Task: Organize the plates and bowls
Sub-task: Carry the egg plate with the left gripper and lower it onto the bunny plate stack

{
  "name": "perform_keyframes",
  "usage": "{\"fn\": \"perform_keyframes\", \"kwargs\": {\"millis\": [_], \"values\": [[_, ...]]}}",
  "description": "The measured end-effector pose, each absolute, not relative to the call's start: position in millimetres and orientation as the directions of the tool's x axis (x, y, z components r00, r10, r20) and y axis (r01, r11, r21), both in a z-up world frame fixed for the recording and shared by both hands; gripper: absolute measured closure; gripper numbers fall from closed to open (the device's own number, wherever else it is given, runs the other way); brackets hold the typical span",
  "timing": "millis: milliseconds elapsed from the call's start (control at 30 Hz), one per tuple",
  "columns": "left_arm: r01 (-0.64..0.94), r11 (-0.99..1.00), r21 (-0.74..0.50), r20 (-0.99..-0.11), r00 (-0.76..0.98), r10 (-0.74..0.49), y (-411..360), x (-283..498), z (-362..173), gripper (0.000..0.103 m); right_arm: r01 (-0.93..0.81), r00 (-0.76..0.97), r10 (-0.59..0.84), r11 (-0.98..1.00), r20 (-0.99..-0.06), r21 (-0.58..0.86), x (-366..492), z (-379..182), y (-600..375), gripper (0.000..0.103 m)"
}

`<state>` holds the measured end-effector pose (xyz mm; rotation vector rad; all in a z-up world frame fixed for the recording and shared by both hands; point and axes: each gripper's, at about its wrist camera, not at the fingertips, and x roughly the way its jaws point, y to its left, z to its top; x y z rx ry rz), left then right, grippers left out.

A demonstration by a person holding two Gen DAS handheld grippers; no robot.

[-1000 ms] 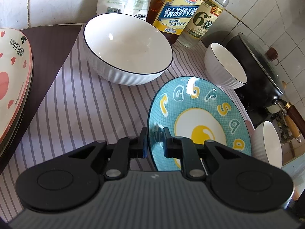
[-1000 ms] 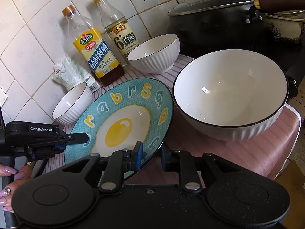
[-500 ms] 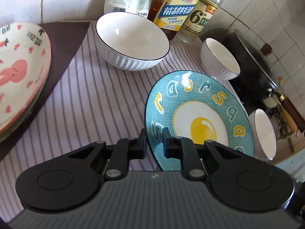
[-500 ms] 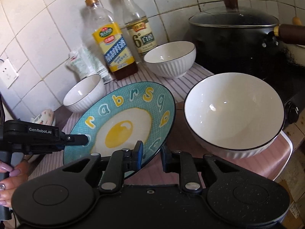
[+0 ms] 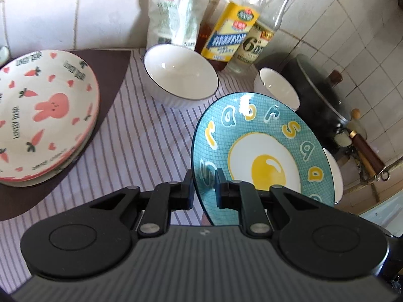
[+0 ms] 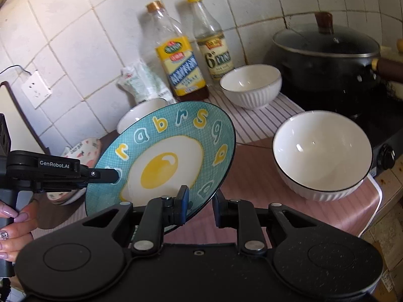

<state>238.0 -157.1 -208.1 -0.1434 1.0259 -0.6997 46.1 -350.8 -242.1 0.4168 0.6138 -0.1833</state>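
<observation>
The blue egg plate [image 5: 264, 151] hangs tilted above the striped counter [image 5: 141, 136], pinched at opposite rim edges by the left tongs [image 5: 204, 188] and right tongs [image 6: 200, 205]. White bowls [image 5: 180, 80] and a bunny plate stack [image 5: 45, 110] sit around it.

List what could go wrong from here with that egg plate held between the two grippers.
1. The left gripper and right gripper each pinch only the thin rim of the tilted blue egg plate; it could slip and drop.
2. If the hands move unevenly, the plate may twist out of one grip.
3. The large white bowl sits close beside it near the counter edge and could get knocked.
</observation>
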Motion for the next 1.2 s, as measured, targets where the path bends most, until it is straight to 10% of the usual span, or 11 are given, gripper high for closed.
{"fn": "perform_keyframes", "kwargs": {"millis": [1200], "values": [[0.192, 0.863, -0.467, -0.716, 0.491, -0.496, 47.8, 255.8, -165.2, 0.089, -0.168, 0.776, 0.315, 0.938, -0.546, 0.302, 155.0, -181.5, -226.9, 0.078]]}}
